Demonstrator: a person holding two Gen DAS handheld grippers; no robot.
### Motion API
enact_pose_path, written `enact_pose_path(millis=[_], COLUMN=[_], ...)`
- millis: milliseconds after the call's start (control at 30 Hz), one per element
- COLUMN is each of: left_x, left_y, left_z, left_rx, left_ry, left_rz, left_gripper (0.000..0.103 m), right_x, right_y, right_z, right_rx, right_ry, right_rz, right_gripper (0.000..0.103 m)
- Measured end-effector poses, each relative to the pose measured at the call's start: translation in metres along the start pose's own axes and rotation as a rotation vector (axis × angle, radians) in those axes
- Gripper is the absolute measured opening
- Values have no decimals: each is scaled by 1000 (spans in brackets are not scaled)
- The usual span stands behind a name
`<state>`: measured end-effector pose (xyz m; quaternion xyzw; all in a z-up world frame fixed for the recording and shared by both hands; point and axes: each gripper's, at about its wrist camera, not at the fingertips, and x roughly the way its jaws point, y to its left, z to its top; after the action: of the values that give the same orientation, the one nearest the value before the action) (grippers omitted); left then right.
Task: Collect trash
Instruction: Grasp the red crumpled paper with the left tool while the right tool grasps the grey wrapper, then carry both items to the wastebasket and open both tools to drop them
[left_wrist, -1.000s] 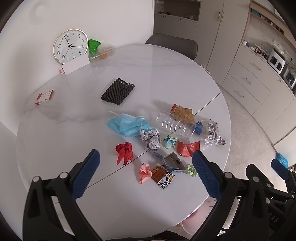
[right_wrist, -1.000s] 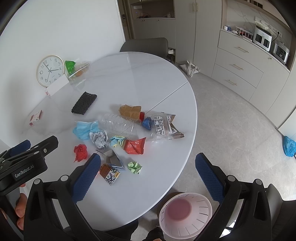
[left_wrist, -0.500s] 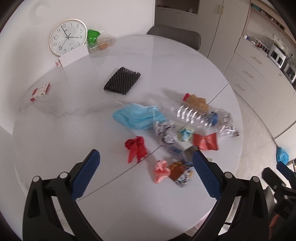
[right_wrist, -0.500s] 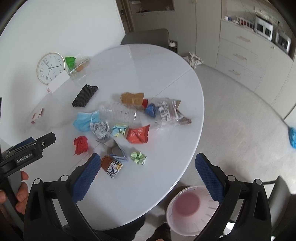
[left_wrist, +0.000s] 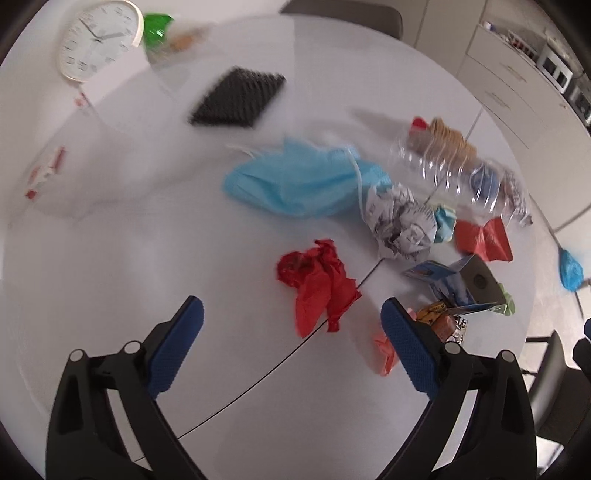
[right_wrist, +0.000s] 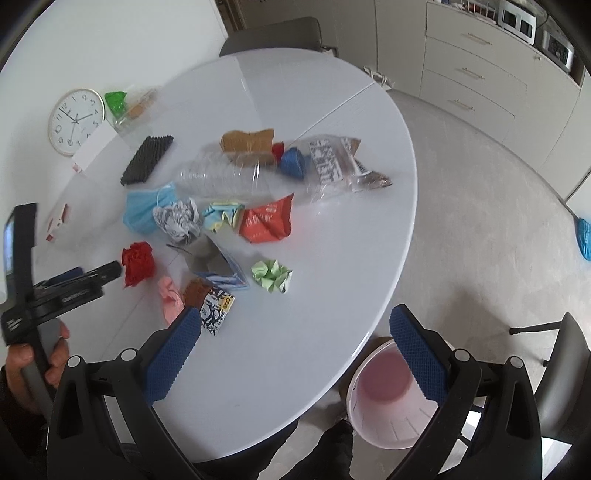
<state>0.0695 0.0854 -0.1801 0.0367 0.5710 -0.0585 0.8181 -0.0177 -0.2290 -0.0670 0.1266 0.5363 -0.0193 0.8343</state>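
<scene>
You were working in a home dining-kitchen area. A round white table (right_wrist: 332, 122) stood on a pale stone-look floor (right_wrist: 480, 229), with grey upholstered chairs (right_wrist: 273, 33) pulled up to it. Along the far wall ran beige cabinets with drawers (right_wrist: 476, 77) (small appliances sat on the counter above them). A wall clock (right_wrist: 75, 122) leaned against the wall beside the table.

Glossy white table (right_wrist: 332, 258), crumpled red paper (left_wrist: 321, 280), clear ribbed plastic bottle (right_wrist: 221, 177).
</scene>
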Motion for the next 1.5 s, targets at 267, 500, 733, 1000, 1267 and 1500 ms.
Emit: enact_pose_path(millis=[267, 500, 733, 1000, 1267, 1500], left_x=[47, 53, 32, 2, -39, -65], left_y=[-5, 1, 20, 28, 0, -63], left_z=[10, 1, -7, -6, -6, -18], left_rx=[17, 33, 18, -5, 75, 217], left_ry=[62, 38, -5, -18, -52, -57], left_rz=[-33, -68, -102, -134, -167, -256], left_gripper=[55, 27, 27, 27, 27, 27], right_x=[24, 60, 111, 111, 62, 0], right_y=[32, 68, 91, 92, 63, -16], right_z=[7, 30, 47, 54, 52, -1], right_rx=[-107, -252, -330, -281, -176, 2], right_ry=[22, 65, 174, 190, 109, 30], right_rz=[17, 64, 55, 116, 208, 125], right_gripper=[100, 87, 62, 38, 38, 38])
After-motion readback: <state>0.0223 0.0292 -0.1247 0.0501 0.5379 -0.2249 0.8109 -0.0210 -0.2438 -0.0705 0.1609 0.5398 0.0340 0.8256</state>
